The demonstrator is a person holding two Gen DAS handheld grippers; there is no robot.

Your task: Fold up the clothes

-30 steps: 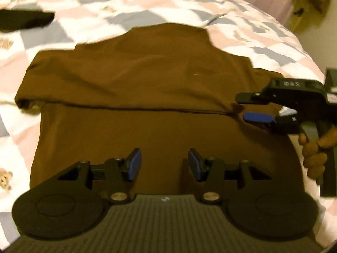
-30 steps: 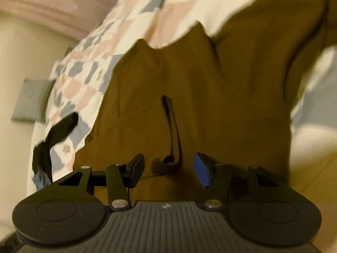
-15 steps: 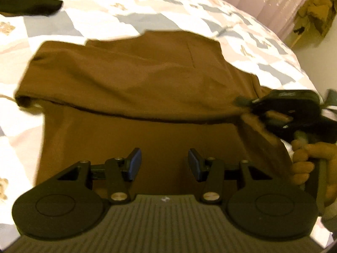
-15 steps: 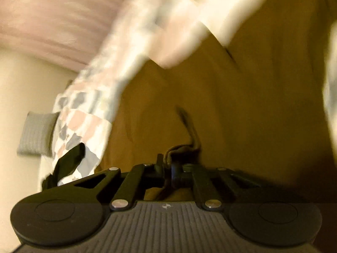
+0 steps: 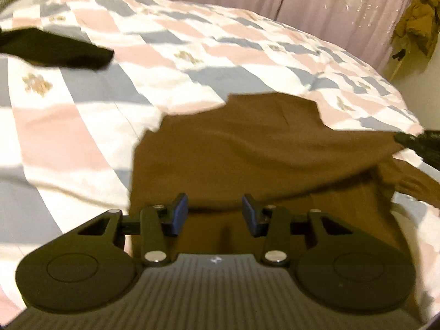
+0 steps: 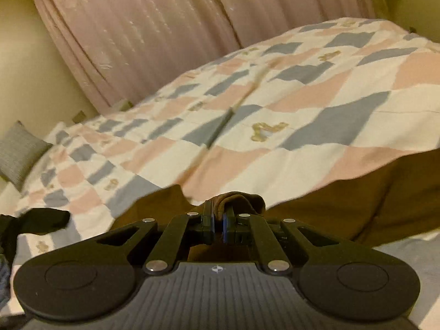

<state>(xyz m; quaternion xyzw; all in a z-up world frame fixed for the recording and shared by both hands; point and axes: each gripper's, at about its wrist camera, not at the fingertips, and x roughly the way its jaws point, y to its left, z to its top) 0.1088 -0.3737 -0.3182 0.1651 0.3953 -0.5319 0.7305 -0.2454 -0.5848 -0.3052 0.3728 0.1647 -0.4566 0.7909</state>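
**Brown garment pinched at one end and raised off the quilt**

The brown knit garment (image 5: 247,151) lies on the bed with its long axis running side to side across the left wrist view. Its right end is lifted toward the right gripper (image 6: 217,224), while its near part spreads flat under the left gripper (image 5: 214,214). A cuffed sleeve (image 5: 412,178) trails off at the right edge. In the right wrist view a bunched fold of the brown fabric (image 6: 236,200) sits between the closed jaws, clamped tight, with the rest of the cloth hanging away to the right.

The left gripper hovers over the garment's near portion with its jaws apart and nothing between them.

Half a second ago the right gripper had just closed on the fold with the cloth filling its view. Now that camera looks out over the patchwork quilt in pink, grey and white (image 6: 302,96), so the pinched end has come up. In the left view the garment has shifted right and looks narrower, and the hand that showed on the other tool is out of frame.

Beyond the garment, a flat black cloth (image 5: 60,49) lies on the quilt at the far left. Pink curtains (image 6: 151,27) hang behind the bed, and a grey cushion (image 6: 19,151) sits at its far end.
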